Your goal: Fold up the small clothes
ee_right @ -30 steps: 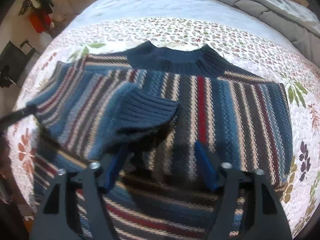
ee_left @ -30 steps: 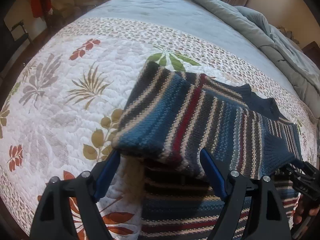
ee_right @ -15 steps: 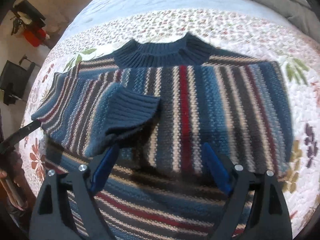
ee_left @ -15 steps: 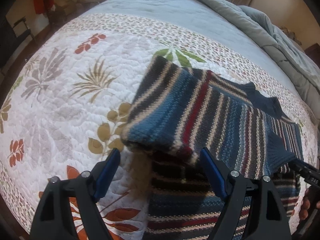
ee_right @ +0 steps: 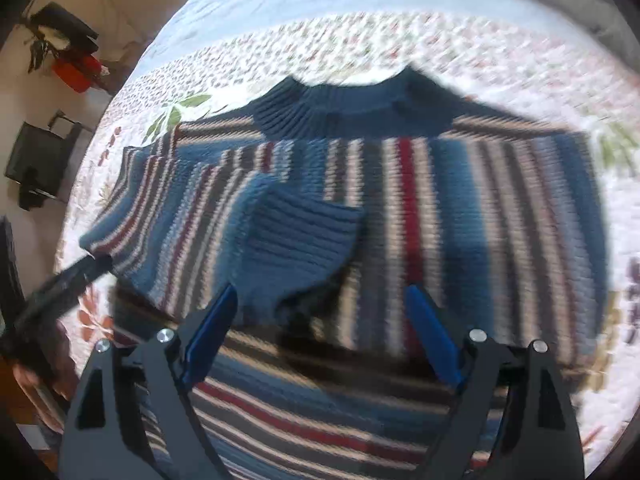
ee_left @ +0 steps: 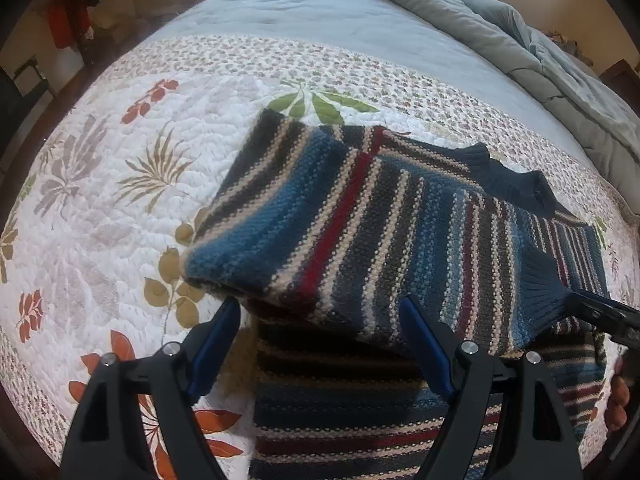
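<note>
1. Left wrist view, nearest: the left gripper (ee_left: 320, 334) is seen with its blue fingers (ee_left: 214, 346) spread apart, nothing clamped between them; the sweater's folded edge sits just above the tips.
2. Right wrist view, nearest (blurred): the right gripper (ee_right: 320, 334) is likewise seen with fingers wide apart and empty, the ribbed cuff (ee_right: 302, 240) lying just ahead of them.
3. The striped sweater (ee_left: 400, 232) is laid flat on the quilt (ee_left: 100, 208), collar (ee_left: 516, 184) at the far side.
4. One sleeve (ee_right: 180, 216) is seen folded across the body, cuff resting on the chest stripes. At the bottom of both views stripes run crosswise, so another layer appears to be folded there; exactly which part cannot be told.
5. Progress judged as partway: one sleeve in, the other side and the final halving probably still left.
6. Farther out, the leaf-print quilt is seen covering a bed, with a pale blue sheet (ee_left: 312, 16) and a bunched grey duvet (ee_left: 540, 64) beyond.
7. At the room edge, beige walls, dark furniture (ee_right: 36, 160) and a red item (ee_right: 76, 72) are visible at left.
</note>
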Demonstrator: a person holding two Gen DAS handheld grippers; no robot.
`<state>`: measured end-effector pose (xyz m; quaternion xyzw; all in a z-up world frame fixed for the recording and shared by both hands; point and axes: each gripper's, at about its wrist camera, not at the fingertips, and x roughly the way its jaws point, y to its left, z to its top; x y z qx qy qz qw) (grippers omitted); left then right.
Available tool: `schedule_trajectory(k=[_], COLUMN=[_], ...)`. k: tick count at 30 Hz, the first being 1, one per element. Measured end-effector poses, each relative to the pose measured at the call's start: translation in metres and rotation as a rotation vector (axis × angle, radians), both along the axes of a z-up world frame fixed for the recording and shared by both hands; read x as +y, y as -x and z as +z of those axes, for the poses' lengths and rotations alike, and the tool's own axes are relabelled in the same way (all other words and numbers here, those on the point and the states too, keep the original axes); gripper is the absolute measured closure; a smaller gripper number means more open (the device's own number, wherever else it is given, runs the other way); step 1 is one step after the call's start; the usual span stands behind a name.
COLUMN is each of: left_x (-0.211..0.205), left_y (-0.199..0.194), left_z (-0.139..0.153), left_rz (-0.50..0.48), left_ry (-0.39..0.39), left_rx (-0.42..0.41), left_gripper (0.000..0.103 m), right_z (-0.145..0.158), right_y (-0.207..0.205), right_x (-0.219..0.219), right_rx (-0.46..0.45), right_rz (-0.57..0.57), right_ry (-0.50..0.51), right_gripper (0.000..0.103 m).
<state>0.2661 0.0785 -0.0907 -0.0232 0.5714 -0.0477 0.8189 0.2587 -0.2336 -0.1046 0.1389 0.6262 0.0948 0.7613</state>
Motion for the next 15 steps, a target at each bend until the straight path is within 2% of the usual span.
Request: schedule_trajectory(k=[2,4,5,6,7,10,11,13,15], left_x=[0.000,0.000,0.000,0.001,0.001,0.000,-0.001,-0.003,-0.010], left_y=[0.000,0.000,0.000,-0.001,-0.001,-0.003,-0.002,-0.002,-0.003], left_z=[0.000,0.000,0.000,0.000,0.000,0.001,0.002,0.005,0.006], left_rz=[-0.001,0.000,0.003,0.006,0.009,0.019,0.021,0.022,0.015], left_ry=[-0.006,-0.010,-0.016,-0.021,-0.022,-0.016,-0.010,-0.008,-0.012], left_rx=[0.002,0.004,0.004,0.005,0.006,0.007,0.004,-0.005,-0.008], left_gripper=[0.021,0.021,0.021,0.021,0.021,0.021,0.021,0.021,0.021], right_z=[-0.015,-0.027,-0.027,-0.025,-0.021,-0.009,-0.004,0.011,0.032], right_y=[-0.008,-0.010,-0.009,-0.008,-0.007,-0.006,-0.006,-0.006,-0.005], right_x=[0.008,0.011,0.010,0.010,0.008,-0.008,-0.014,-0.031,-0.055], right_rx=[0.053,0.092,0.083,0.068,0.051,0.030,0.015,-0.032,-0.107], right_rz=[0.007,-0.008,-0.011,-0.008,-0.002,-0.014,-0.020,-0.039,-0.074], right_ry=[-0.033,-0.043,-0.035,-0.028,-0.051,-0.167,-0.178,-0.145,-0.053], right_gripper=[0.029,0.051,0.058,0.074,0.095,0.096,0.096,0.097,0.097])
